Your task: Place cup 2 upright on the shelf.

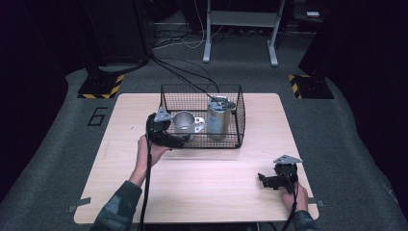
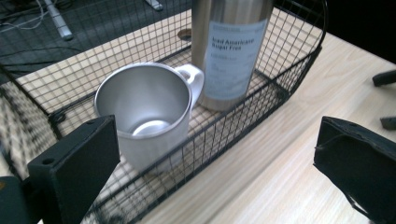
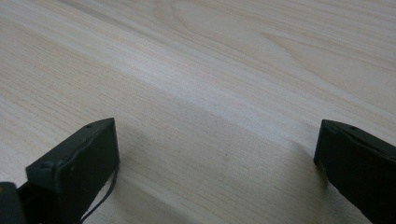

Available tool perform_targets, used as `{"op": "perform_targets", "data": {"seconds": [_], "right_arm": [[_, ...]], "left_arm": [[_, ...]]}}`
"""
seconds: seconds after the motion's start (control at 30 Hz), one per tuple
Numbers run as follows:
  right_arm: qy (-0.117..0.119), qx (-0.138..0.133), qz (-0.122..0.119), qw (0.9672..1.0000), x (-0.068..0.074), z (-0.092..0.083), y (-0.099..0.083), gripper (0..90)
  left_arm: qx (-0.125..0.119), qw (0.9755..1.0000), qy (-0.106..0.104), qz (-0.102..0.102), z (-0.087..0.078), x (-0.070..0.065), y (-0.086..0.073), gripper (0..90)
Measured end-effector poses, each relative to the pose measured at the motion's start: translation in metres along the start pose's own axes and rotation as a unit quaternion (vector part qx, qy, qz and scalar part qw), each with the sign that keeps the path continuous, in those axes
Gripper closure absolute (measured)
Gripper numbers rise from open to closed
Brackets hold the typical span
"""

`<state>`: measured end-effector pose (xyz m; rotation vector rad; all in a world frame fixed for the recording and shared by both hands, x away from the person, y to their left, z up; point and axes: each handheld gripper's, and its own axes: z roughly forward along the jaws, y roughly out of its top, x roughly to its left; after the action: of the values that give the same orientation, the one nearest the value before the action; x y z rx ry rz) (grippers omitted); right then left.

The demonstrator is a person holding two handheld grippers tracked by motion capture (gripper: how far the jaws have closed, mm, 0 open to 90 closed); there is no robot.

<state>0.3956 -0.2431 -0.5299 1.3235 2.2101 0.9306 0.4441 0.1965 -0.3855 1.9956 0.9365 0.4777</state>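
Wire basket (image 1: 237, 115) sits on the worktop (image 1: 202, 178), toward the far edge, about midway between the left and right edges. Inside it, two things: a steel mug (image 1: 184, 121) in the near-left part, upright, mouth open upward, white handle turned toward the tall steel tumbler (image 1: 219, 118) that stands just beside it to the right. The tumbler carries a pale printed label, legible in the left gripper view.

Left hand-held gripper (image 1: 163, 131) is held at the basket's near-left corner, just outside the wire. Its jaws stand wide apart, nothing between them; in the left gripper view the mug (image 2: 144, 114) sits behind the basket's near wall (image 2: 243, 109), close by the left jaw, and the tumbler (image 2: 231, 51) rises behind it. Whether the jaw touches the wire cannot be told.

Right hand-held gripper (image 1: 275, 179) rests low near the near-right corner of the worktop, well apart from the basket. Jaws also spread wide, with bare wood grain (image 3: 210, 93) between them.

Person's forearms come in from the near edge, one sleeve patterned dark green.
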Motion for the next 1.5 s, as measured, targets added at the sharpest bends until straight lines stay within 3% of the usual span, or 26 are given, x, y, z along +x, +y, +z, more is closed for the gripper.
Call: {"op": "perform_targets", "data": {"seconds": [0.5, 0.8, 1.3, 1.5], "right_arm": [[0.000, 0.000, -0.001, 1.0000, 0.000, 0.000, 0.000, 0.0], [0.000, 0.000, 0.000, 1.0000, 0.000, 0.000, 0.000, 0.0], [0.000, -0.001, 0.000, 1.0000, 0.000, 0.000, 0.000, 0.0], [0.000, -0.002, 0.000, 1.0000, 0.000, 0.000, 0.000, 0.0]], "left_arm": [[0.005, 0.9998, 0.018, -0.004, -0.034, 0.000, -0.052, 0.1], [0.011, 0.9988, 0.029, -0.038, -0.043, 0.012, -0.086, 0.1], [0.036, 0.9916, 0.070, -0.103, -0.043, 0.036, -0.152, 0.1], [0.051, 0.9892, 0.080, -0.112, -0.037, 0.041, -0.169, 0.1]]}}
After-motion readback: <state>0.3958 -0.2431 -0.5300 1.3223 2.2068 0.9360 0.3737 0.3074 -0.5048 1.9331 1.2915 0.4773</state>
